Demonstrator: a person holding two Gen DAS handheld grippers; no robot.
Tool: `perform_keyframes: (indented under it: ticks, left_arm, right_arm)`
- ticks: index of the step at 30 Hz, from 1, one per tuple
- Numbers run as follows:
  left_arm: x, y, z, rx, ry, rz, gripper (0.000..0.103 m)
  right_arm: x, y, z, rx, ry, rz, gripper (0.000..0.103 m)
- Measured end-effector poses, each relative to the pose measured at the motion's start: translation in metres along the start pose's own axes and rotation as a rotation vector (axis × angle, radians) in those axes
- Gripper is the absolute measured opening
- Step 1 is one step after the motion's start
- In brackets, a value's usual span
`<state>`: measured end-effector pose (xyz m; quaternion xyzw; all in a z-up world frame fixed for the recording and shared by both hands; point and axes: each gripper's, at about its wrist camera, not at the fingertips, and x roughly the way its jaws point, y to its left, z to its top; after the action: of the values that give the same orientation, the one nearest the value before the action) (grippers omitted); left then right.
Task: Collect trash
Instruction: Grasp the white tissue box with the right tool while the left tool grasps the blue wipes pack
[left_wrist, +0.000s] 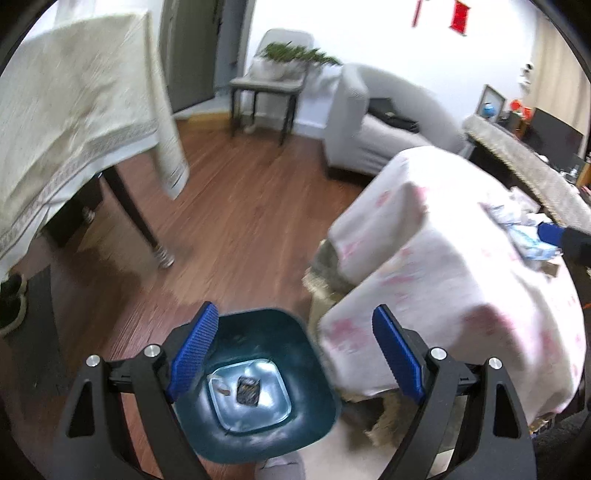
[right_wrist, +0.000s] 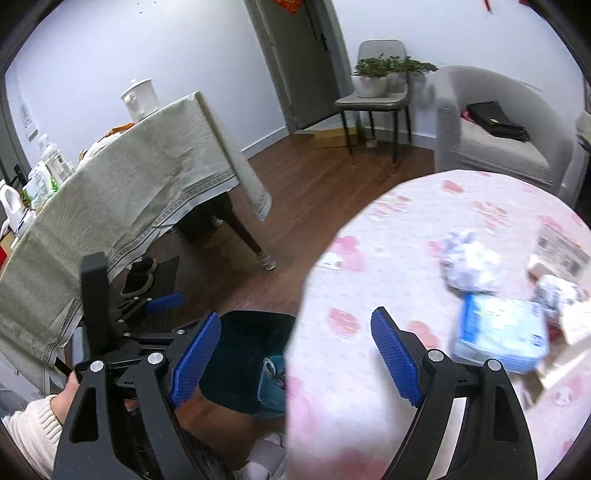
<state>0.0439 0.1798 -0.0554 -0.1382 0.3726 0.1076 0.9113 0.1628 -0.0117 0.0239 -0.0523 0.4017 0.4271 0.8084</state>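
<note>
Square dark-teal plastic bin (left_wrist: 258, 387) under empty, wide-open left hand-held gripper (left_wrist: 295, 354); right hand-held gripper (right_wrist: 295, 354) likewise.

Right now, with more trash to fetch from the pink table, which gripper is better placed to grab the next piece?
Probably the right. The right gripper is open and empty over the table edge, with the blue-white packet just ahead. The left gripper, also open, hangs over the bin.

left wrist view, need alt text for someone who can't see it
An open left gripper with blue fingers hangs empty above a dark teal bin with a few scraps at the bottom. The bin stands on a wood floor beside a pink-patterned tablecloth.
</note>
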Motion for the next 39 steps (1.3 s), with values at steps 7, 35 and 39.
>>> perform_keyframes:
  ticks: [7,35,39]
  left_arm:
    - [-0.015,-0.053,0.014,0.078,-0.070,-0.074,0.088]
    - [0.012,-0.211,0.008,0.249,-0.008,-0.270,0.088]
    - [0.018,-0.218,0.009,0.251,0.012,-0.272,0.090]
  right_arm:
    - [-0.031,-0.034,-0.012,0.030,-0.032,-0.069,0.085]
    - [-0.078,-0.151,-0.033,0.137,-0.070,-0.255,0.089]
    - [-0.070,-0.156,-0.029,0.143,-0.066,-0.217,0.089]
